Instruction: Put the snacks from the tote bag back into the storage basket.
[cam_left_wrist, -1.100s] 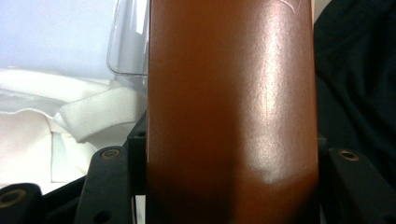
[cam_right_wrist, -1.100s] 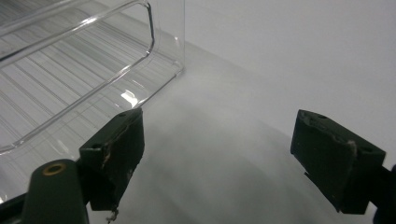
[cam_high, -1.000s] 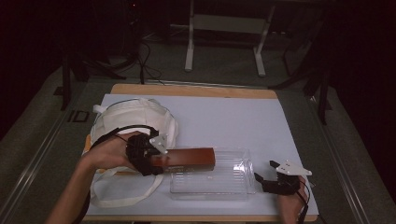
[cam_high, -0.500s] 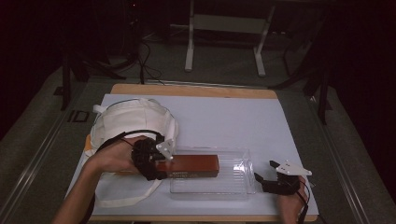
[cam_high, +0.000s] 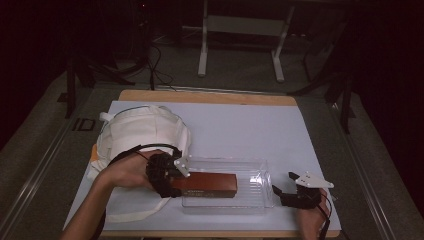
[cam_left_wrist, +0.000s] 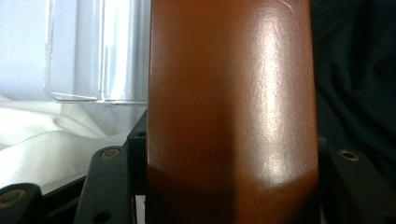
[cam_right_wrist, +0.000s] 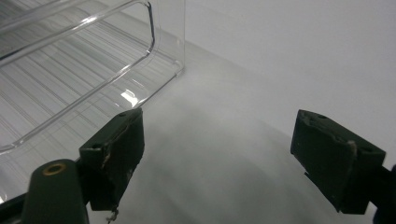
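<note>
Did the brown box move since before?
Yes. The brown box, held in the left gripper, slid right, further over the clear tray, which stayed put.

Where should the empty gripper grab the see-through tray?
Probably at its right end rim. The clear tray is wide, but its thin upright wall faces the right gripper, whose open jaws sit just beside it. The left gripper already holds the brown box over it.

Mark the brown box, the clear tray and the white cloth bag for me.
brown box (cam_high: 207, 184): high view, its top face.
clear tray (cam_high: 260, 192): high view, ribbed floor near its right end.
white cloth bag (cam_high: 142, 132): high view, middle of the rumpled top.
</note>
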